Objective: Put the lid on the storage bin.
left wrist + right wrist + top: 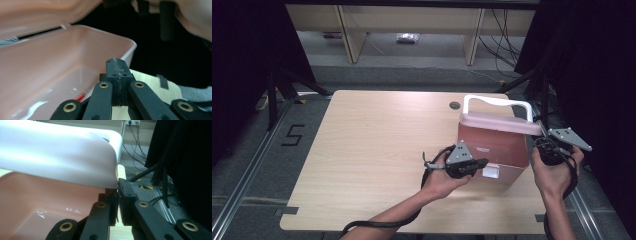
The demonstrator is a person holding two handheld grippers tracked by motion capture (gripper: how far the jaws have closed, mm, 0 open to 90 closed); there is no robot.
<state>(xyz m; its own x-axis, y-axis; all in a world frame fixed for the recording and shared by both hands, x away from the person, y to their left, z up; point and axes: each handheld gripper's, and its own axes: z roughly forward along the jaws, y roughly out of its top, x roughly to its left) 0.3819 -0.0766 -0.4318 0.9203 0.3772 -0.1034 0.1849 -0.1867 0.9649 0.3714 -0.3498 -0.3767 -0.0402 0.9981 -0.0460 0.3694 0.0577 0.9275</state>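
Wood desk | pink bin far right, lid ajar | left claw clenched empty | right claw pinching bin rim

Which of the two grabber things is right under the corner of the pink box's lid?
The right gripper: its shut jaws sit just beneath the lid corner. The left gripper is beside the box, apart from the lid.
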